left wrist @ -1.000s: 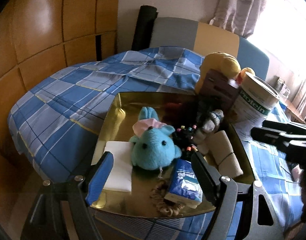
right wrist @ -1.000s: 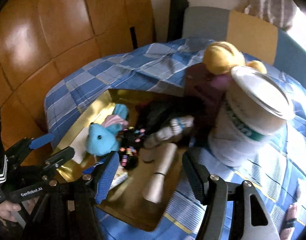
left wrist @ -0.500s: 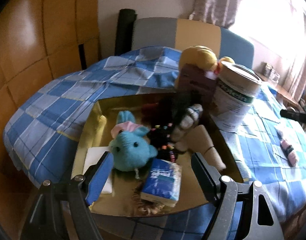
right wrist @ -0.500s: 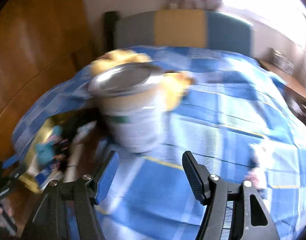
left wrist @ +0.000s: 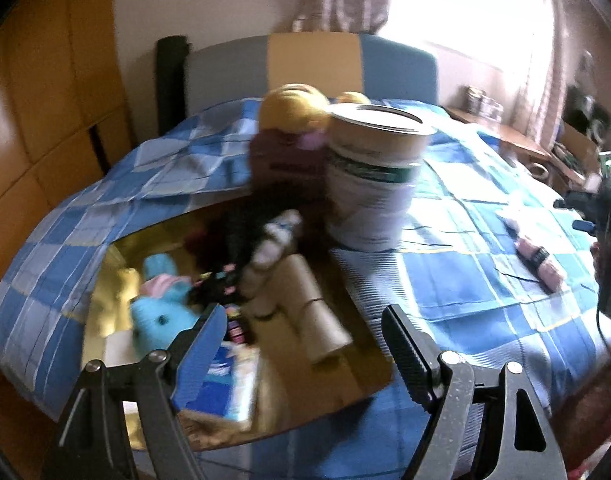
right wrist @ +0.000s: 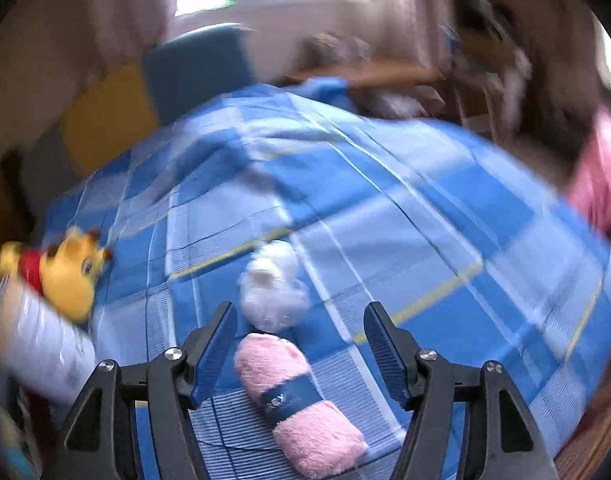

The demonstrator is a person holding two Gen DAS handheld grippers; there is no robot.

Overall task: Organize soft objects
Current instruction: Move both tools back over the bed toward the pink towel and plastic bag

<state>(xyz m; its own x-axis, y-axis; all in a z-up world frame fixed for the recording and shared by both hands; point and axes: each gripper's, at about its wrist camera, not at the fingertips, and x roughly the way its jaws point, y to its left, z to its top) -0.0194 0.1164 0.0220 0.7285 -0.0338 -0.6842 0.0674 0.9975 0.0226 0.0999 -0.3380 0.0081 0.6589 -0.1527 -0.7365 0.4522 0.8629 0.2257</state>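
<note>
A pink yarn skein [right wrist: 299, 404] with a blue band lies on the blue checked bedspread [right wrist: 425, 216], between the open fingers of my right gripper [right wrist: 299, 332]. A white fluffy ball [right wrist: 273, 292] sits just beyond it. The skein also shows in the left wrist view [left wrist: 539, 258]. My left gripper [left wrist: 301, 336] is open and empty over a gold tray [left wrist: 345, 372] holding a blue plush [left wrist: 161, 316], beige rolls [left wrist: 309, 308], a striped sock [left wrist: 275, 240] and a blue packet [left wrist: 225, 384].
A large white protein can [left wrist: 371, 176] stands behind the tray, with a yellow plush [left wrist: 293, 106] beside it; the plush also shows in the right wrist view [right wrist: 65, 272]. A wooden wall [left wrist: 45, 120] is left. A desk with clutter [left wrist: 505, 136] stands at the right.
My right gripper swung right, away from the tray and can, and now hangs over the pink skein. My left gripper's view shifted right along the tray. Both stayed open.
</note>
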